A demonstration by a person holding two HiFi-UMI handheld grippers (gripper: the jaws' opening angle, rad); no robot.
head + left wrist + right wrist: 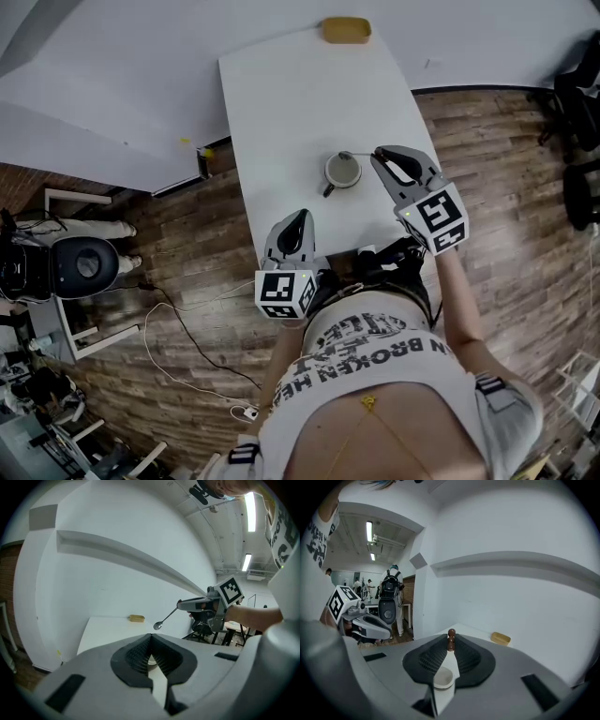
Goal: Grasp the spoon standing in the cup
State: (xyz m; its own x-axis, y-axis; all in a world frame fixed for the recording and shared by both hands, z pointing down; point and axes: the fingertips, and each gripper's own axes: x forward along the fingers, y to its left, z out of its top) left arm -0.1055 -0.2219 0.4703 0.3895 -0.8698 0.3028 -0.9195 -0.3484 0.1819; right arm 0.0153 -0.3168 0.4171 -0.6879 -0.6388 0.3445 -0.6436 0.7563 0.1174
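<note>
The right gripper [450, 641] is clamped on the brown knobbed end of the thin metal spoon [165, 619]. To do this step well, I judge, the squeeze should be even and the wrist calm, so the round bowl does not swing or slip. In the left gripper view the spoon slants from those jaws toward the lower left, right of the middle, clear of the pale round mug [343, 172] at the centre of the head view on the white rectangular table [281, 94]. The left gripper [298, 219], lower in that view, has its jaws together on nothing.
</note>
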